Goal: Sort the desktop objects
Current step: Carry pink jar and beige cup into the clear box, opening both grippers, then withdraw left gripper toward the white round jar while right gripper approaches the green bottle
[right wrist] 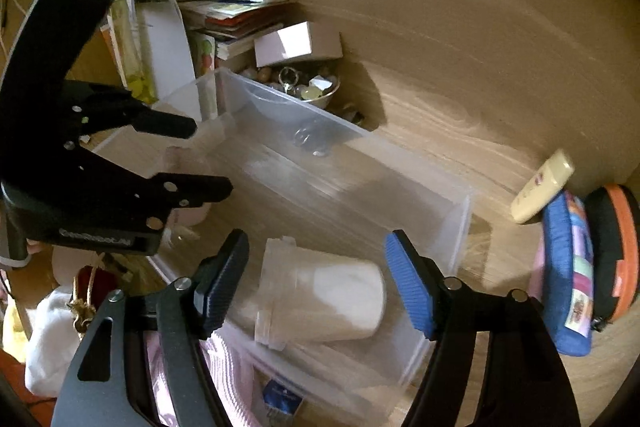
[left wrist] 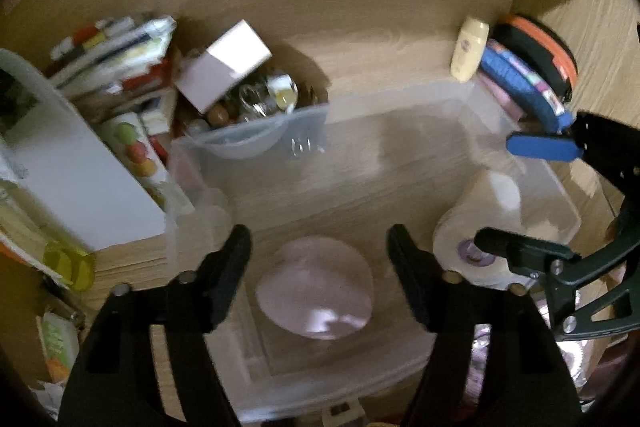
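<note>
Item: clear bin (left wrist: 400,115) on your bench (right wrist: 440,87). Your left gripper (left wrist: 320,247) stood with jaws apart, pink lid (left wrist: 316,291) lying between them, untouched. Your right gripper (right wrist: 316,255) likewise, white jar (right wrist: 320,303) lying between them.

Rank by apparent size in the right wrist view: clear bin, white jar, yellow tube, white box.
1. clear bin, largest by far.
2. white jar, though it lies closest to the camera, which enlarges it.
3 and 4. white box and yellow tube look about alike; I won't rank them.
</note>
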{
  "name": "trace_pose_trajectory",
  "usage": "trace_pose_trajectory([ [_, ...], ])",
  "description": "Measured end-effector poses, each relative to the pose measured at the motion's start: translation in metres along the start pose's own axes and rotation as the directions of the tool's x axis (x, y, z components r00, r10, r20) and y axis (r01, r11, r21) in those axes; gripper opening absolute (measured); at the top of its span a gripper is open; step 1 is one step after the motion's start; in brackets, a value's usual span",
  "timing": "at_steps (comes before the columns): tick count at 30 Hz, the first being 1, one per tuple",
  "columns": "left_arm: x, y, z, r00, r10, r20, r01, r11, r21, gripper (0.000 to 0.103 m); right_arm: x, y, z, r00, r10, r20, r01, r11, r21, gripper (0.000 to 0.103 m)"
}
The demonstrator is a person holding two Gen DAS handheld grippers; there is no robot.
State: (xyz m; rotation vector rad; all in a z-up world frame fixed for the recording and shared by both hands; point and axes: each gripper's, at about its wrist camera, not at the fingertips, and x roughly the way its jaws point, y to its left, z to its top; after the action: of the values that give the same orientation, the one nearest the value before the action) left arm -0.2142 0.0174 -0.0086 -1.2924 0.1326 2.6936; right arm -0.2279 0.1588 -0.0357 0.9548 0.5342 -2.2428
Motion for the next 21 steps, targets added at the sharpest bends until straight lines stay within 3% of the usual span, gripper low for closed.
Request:
trace_pose_trajectory([
  [9, -0.045, -0.003, -0.006, 0.994, 0.034, 0.107, -0.033, 0.999, -0.017, 0.092, -0.039, -0.001, -0.008, 0.996, -0.068, 0.060, 0.064, 0.996, 0.055, 0.084],
  [21, -0.113, 0.009, -0.033, 0.972, 0.070, 0.224, -0.050, 0.995, -0.092, 0.097, -0.101, 0.011, -0.027, 0.976, -0.146, 0.159, 0.133, 0.987, 0.087, 0.090],
])
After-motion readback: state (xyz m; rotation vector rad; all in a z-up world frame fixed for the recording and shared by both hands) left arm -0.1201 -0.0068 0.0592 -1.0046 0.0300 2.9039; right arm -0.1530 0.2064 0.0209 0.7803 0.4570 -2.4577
